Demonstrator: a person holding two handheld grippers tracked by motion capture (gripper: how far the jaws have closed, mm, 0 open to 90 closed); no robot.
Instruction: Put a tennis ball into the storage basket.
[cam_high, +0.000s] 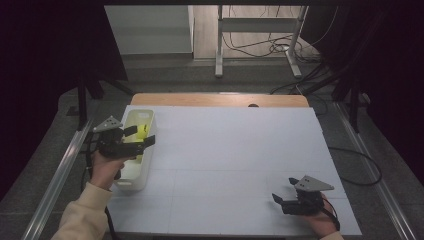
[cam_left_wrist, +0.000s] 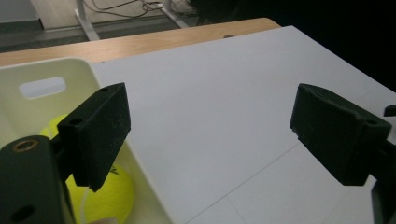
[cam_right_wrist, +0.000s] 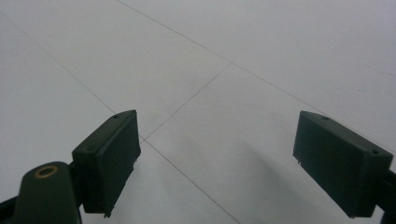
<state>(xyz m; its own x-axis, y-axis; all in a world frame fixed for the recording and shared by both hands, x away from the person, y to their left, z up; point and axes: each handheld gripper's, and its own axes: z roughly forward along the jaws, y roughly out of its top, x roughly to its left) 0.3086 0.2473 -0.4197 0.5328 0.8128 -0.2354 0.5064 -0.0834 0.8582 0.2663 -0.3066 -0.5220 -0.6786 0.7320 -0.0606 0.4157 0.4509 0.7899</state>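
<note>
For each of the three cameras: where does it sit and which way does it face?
High view: above the near edge, looking down on the white table; both forearms and hand-held grippers show.
Left gripper view: rides the left hand-held gripper, jaws apart, over the bin holding a yellow ball.
Right gripper view: rides the right hand-held gripper, facing bare table.
Shared: bin and ball.

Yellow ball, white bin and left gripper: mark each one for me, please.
yellow ball (cam_left_wrist: 105, 196), left gripper view, on its lower front curve.
white bin (cam_high: 134, 182), high view, on its near end wall.
left gripper (cam_high: 139, 136), high view, midway between its fingertips.
</note>
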